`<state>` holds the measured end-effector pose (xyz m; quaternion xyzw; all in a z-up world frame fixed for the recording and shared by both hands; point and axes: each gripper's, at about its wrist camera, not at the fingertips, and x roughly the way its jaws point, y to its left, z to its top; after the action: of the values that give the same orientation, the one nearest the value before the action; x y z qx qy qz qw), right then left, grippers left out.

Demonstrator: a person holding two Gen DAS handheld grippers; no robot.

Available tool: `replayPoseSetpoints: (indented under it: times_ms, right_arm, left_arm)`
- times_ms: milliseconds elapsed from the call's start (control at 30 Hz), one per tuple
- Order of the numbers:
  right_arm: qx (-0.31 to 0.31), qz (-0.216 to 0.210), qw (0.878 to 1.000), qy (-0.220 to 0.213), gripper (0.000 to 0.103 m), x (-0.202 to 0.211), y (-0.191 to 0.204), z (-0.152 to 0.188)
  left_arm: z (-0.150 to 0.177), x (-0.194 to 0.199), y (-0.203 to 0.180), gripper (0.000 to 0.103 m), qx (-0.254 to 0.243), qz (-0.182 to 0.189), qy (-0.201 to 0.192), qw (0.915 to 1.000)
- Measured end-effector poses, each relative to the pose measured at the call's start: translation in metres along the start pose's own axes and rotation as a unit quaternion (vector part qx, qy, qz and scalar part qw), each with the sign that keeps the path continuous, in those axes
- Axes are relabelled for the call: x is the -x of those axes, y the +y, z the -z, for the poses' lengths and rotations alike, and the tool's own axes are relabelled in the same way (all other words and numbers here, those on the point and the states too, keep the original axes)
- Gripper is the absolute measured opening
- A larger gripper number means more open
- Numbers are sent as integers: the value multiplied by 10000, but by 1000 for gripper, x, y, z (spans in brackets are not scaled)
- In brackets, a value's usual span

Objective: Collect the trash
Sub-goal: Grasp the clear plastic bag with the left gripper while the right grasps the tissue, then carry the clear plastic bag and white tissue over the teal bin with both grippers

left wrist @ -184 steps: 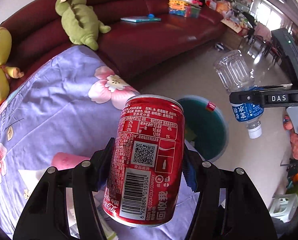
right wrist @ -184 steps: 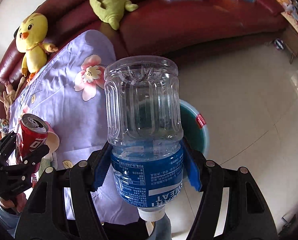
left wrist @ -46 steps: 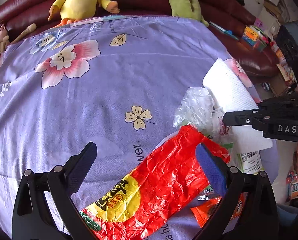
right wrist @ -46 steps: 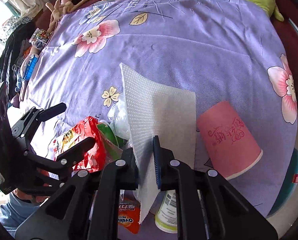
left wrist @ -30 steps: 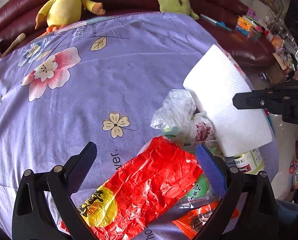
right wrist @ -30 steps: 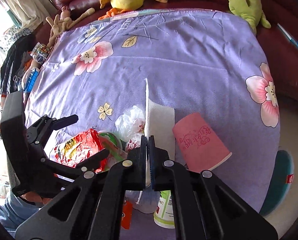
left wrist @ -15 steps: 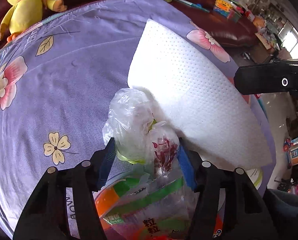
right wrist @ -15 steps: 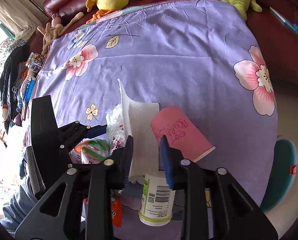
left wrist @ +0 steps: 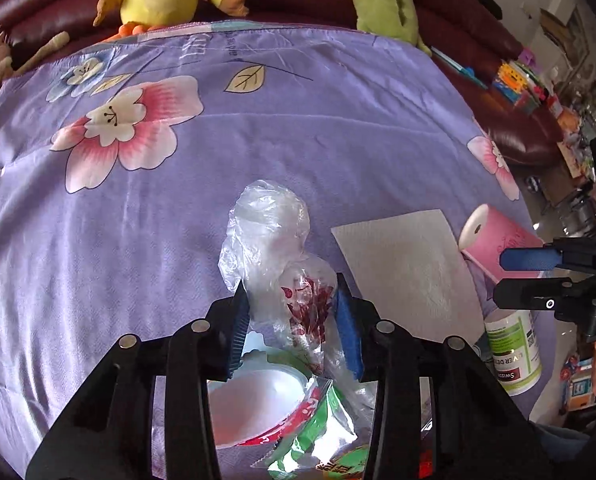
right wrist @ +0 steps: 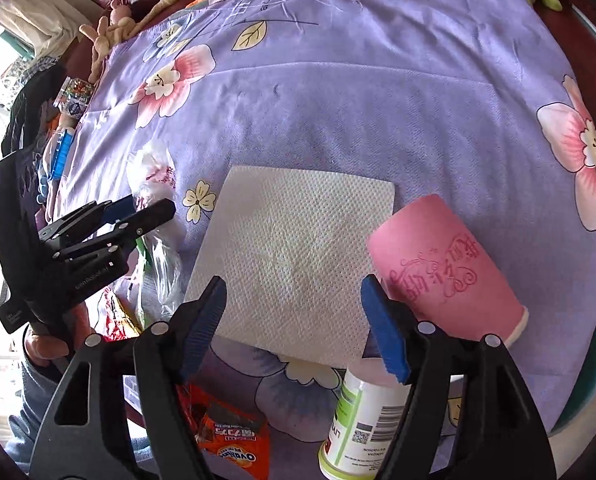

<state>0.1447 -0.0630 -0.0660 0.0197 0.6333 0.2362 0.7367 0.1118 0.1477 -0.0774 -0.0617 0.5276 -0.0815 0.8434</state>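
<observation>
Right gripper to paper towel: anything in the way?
Nothing visible. The right gripper is open right over the paper towel, which lies flat and uncovered on the cloth; the pink cup lies beside it.

Clear crumpled plastic bag (left wrist: 270,240) left of flat paper towel (left wrist: 405,268).

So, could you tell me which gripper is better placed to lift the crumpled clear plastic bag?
Left. The left gripper already brackets the plastic bag, while the right gripper hangs open over the paper towel.
</observation>
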Motion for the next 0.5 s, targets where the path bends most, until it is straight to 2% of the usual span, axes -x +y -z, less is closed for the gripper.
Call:
replayPoseSetpoints:
  times_ms: [67, 133, 167, 233, 267, 300, 433, 500]
  right_arm:
    - [3, 184, 9998, 73, 70, -13, 5, -3]
    - [17, 378, 9992, 111, 77, -23, 10, -6]
    - [-31, 418, 9990, 145, 77, -28, 11, -6]
    - [-89, 454, 9986, 262, 77, -40, 13, -7]
    - [-90, 548, 9980, 308, 78, -46, 14, -6]
    - [-70, 634, 9974, 346, 82, -51, 16, -5]
    - [196, 1038, 9943, 138, 85, -57, 31, 1]
    - [518, 1340, 9896, 65, 80, -61, 42, 6]
  left_arm:
    - [2, -1, 13, 46, 115, -207, 13, 9997]
    - [5, -2, 23, 59, 176, -337, 9, 9993]
    - [5, -1, 27, 61, 192, -389, -7, 9991]
    - [6, -1, 36, 76, 194, -505, -14, 9985]
    - [7, 1, 38, 80, 201, -573, -40, 9981]
    - [9, 3, 41, 84, 211, -622, -76, 9978]
    - [15, 6, 52, 88, 318, -659, -105, 9973]
    - [18, 6, 55, 89, 363, -610, -69, 9975]
